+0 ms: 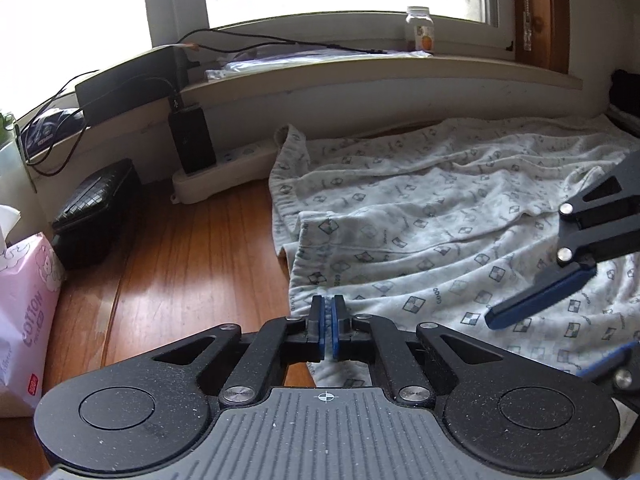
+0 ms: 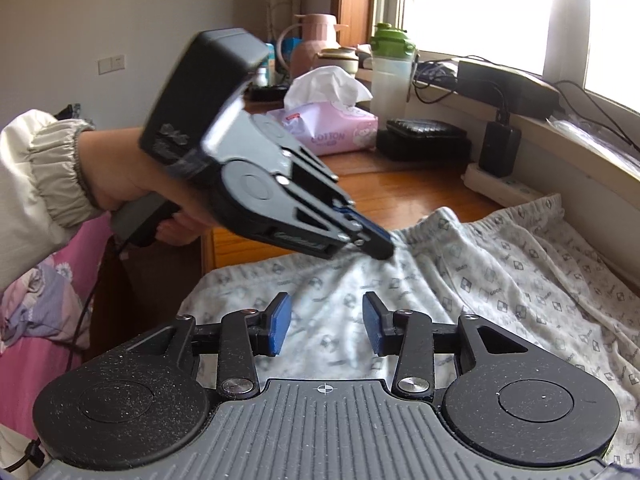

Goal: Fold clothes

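Pale patterned pyjama trousers (image 1: pixel 432 216) lie spread on the wooden desk, waistband to the left. My left gripper (image 1: pixel 328 322) is shut on the waistband edge of the trousers near the front. It also shows in the right wrist view (image 2: pixel 380 246), pinching the cloth and pulling creases into it. My right gripper (image 2: pixel 326 324) is open and empty, just above the trousers (image 2: pixel 500 280) near the front edge. Its blue fingers (image 1: pixel 536 300) show at the right of the left wrist view.
The wooden desk (image 1: pixel 180 248) holds a pink tissue pack (image 1: pixel 28 312), a black case (image 1: pixel 96 212), and a power strip with a black adapter (image 1: pixel 192 144) against the wall under the window sill. A shaker bottle (image 2: pixel 392 72) and a pink jug (image 2: pixel 316 40) stand at the far end.
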### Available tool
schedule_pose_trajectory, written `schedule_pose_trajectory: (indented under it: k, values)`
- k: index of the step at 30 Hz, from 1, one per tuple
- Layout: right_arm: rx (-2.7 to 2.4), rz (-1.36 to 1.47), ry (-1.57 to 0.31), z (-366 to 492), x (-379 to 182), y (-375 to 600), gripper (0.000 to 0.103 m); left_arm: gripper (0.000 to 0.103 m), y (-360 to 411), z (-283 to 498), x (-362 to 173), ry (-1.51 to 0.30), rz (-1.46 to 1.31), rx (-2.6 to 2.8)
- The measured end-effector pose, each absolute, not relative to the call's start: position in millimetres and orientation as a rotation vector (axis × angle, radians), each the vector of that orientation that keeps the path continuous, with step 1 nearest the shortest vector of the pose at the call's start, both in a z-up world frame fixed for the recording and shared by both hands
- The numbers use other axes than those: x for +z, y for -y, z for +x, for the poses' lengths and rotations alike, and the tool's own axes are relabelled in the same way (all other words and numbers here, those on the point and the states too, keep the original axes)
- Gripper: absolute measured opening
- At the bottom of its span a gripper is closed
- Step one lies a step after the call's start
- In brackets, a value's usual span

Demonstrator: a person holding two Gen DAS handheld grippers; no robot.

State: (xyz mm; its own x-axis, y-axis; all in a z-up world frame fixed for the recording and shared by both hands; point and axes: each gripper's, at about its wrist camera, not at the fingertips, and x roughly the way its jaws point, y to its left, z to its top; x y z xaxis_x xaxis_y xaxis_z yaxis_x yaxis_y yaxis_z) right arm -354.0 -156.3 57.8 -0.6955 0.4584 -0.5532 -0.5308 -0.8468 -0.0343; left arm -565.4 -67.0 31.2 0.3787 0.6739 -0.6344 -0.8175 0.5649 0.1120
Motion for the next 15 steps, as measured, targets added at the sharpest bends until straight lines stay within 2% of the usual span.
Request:
schedule_pose_trajectory:
  k: [3, 15]
  values:
    - [2.496, -0.761, -0.148, -360, 58, 165, 0.05, 0.005, 54, -560, 32, -0.711, -0.226, 0.961]
    - [2.574, -0.824, -0.006, -400, 47, 209, 0.052, 0.005, 11, -537, 34, -0.773, -0.212, 0.957]
